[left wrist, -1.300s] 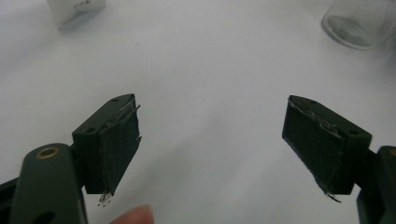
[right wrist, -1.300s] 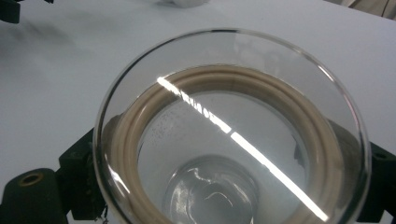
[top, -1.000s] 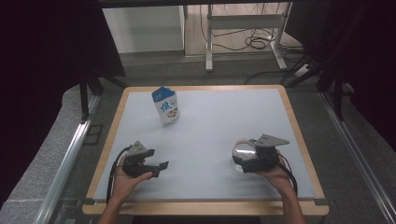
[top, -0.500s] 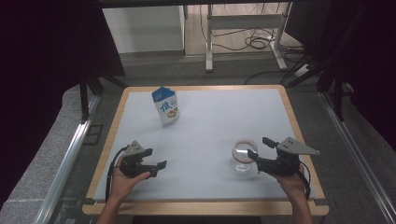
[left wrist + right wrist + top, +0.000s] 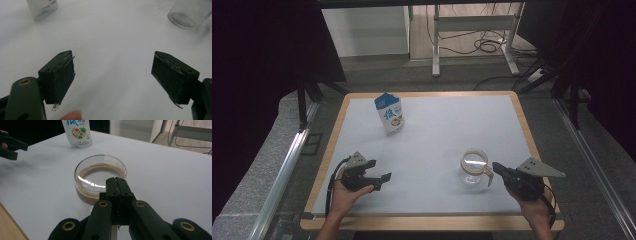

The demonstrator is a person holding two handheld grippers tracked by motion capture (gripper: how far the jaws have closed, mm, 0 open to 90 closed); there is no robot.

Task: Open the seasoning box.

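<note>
1 glass jar (image 5: 474, 167) upright, mouth up

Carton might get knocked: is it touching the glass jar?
Apart. The high view shows the carton and glass jar separated by bare white table.

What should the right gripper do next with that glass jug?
Probably lift it slightly to test the grip: the right gripper has just closed, apparently on the handle of the glass jug, which stands on the table.

Dim surroundings, evenly lit white table (image 5: 432, 150), soft focus.
</note>
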